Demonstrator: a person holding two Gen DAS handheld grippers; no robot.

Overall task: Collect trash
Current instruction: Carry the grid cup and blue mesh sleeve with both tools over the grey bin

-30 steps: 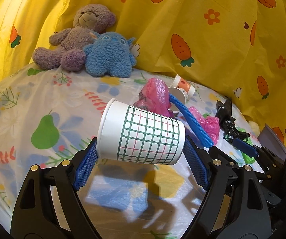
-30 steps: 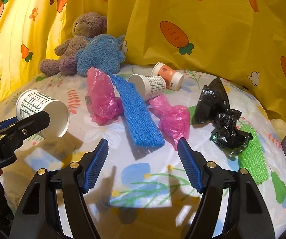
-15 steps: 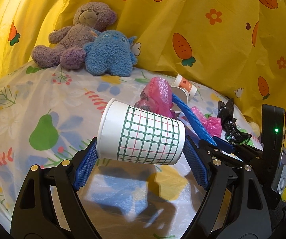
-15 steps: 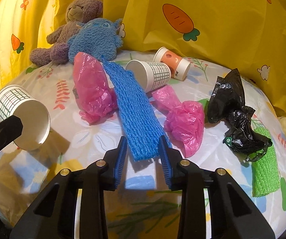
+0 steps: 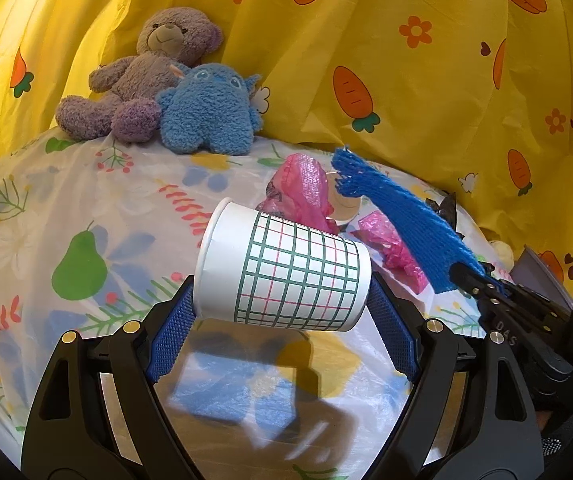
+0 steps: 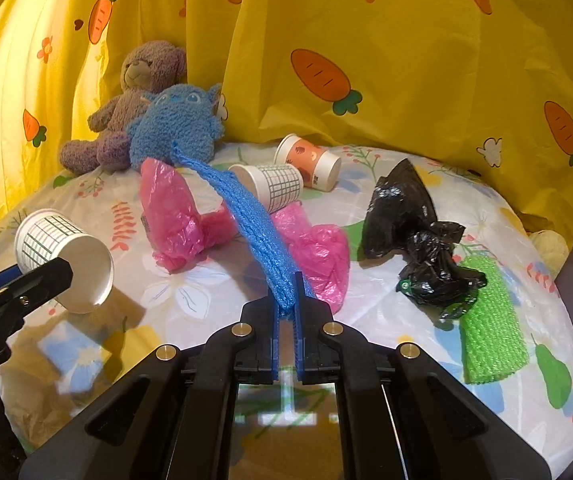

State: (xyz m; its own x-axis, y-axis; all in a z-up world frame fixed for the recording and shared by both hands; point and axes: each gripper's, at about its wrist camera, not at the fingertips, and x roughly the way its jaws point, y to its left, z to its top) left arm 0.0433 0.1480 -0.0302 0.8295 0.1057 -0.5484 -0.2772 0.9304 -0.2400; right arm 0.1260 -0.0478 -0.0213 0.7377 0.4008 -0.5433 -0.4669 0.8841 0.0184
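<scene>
Fig.: My right gripper (image 6: 287, 304), frame centre, pinches near end of blue foam net (image 6: 246, 208); long axis runs up-left, away from tips. Left gripper (image 5: 282, 304) clamps grid paper cup (image 5: 286, 276) sideways, mouth toward frame left.

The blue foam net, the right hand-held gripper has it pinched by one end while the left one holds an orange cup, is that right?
Not quite. The left hand-held gripper holds a white cup with a green grid, not an orange one, as the left wrist view shows. The rest stands: the right hand-held gripper has the blue foam net pinched by one end.
</scene>
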